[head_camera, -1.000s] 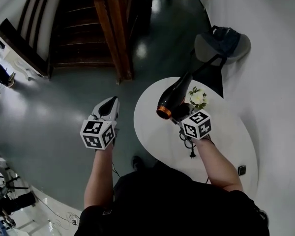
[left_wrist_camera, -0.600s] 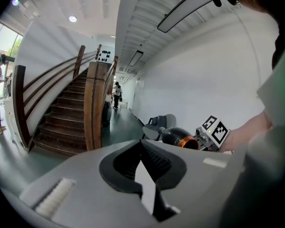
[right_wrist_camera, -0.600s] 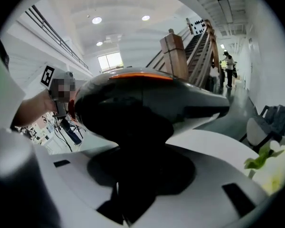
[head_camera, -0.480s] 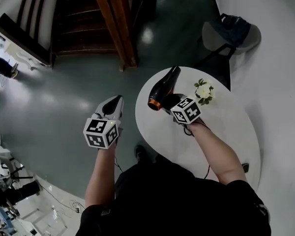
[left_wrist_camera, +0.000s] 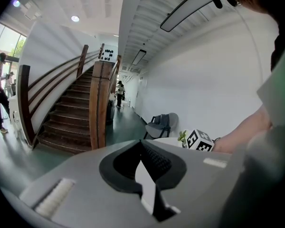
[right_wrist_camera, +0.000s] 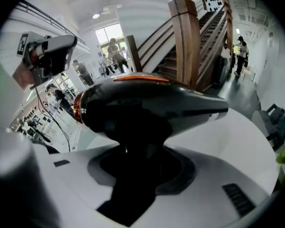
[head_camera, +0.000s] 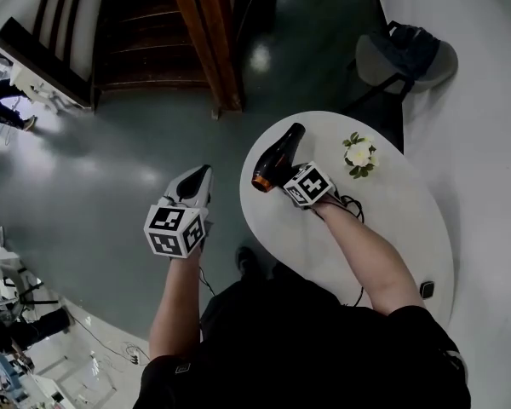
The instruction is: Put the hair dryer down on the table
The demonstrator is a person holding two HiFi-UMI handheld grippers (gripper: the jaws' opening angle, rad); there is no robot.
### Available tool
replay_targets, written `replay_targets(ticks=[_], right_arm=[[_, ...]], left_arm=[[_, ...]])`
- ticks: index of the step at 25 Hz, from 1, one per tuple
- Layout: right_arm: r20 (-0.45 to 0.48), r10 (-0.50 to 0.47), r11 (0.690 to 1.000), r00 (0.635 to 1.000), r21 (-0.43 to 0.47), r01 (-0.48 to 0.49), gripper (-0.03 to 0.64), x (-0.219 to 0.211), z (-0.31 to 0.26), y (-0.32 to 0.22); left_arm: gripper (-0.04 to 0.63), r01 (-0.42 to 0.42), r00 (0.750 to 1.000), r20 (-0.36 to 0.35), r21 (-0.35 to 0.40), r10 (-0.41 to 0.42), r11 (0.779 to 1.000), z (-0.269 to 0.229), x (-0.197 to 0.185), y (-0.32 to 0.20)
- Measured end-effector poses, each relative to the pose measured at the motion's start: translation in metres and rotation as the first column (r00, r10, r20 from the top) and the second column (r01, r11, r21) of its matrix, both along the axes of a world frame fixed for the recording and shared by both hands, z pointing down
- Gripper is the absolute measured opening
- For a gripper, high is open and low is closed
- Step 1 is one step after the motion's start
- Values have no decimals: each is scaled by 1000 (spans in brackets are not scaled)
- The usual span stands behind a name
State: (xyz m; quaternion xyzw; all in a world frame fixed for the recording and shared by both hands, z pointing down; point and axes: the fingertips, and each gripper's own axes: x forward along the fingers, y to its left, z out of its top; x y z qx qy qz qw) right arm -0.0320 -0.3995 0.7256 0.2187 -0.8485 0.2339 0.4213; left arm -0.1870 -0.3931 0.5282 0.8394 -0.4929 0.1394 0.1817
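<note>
1. Hair dryer [head_camera: 277, 155]: glossy black, with an orange ring round its wide end. Its narrow end pointed away from me, low over the left part of the white table [head_camera: 392, 228]. I could not tell whether it touched the top.
2. My right gripper [head_camera: 291, 177] pinched its black handle between widely parted jaws.
3. My left gripper [head_camera: 196, 177] hung off the table, above the floor [head_camera: 111, 177], jaws pressed together on nothing.
4. Both marker cubes bore black-and-white square patterns.

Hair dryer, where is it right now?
In the head view, right of middle, the hair dryer is held by the right gripper over the left part of the round white table, left of the white flower.
</note>
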Motion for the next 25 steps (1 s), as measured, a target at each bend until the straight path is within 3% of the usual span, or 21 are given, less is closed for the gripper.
replay_targets(ticks=[11,20,25], right_arm=[[-169,-24,1000,985,8,26,172,7,29,12],[-61,-42,998,997,54,45,195,22,-18,16],[-6,41,990,999,132,-39,194,43,-64,6]], left_arm=[[9,10,1000,-18,-5,-10,1000,1,-12,10],[9,-18,999,-37,28,19,999,-12,-12,10],[9,-52,997,-53,58,55,997,-21,-6,7]])
